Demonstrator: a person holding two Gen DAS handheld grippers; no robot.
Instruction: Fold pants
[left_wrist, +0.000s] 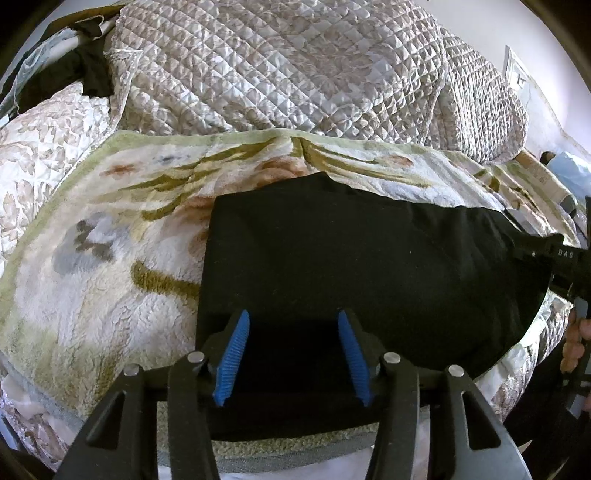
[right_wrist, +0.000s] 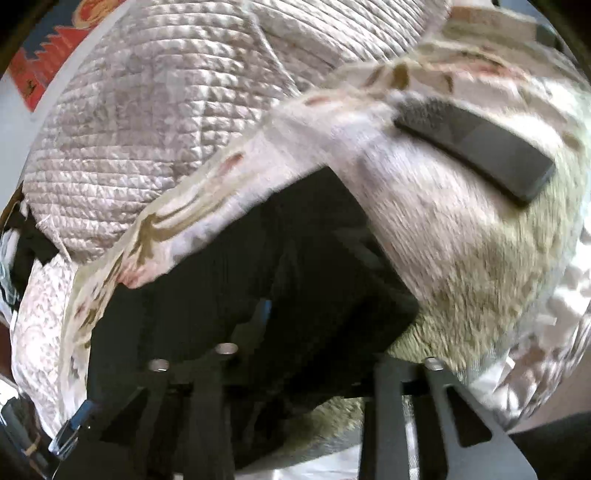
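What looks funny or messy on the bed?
A dark flat remote-like object lies tilted on the fluffy blanket, beside the black pants. The pants lie flat and look neatly folded. The left gripper is open above them. Nothing is spilled or torn.

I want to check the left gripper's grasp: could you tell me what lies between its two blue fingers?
In the left wrist view, only the black pants lie between the blue fingers of the open left gripper; nothing is gripped.

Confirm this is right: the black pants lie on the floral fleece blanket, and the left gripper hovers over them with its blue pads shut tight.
Not quite. In the left wrist view the left gripper has its jaws wide apart over the black pants, which do lie on the floral fleece blanket.
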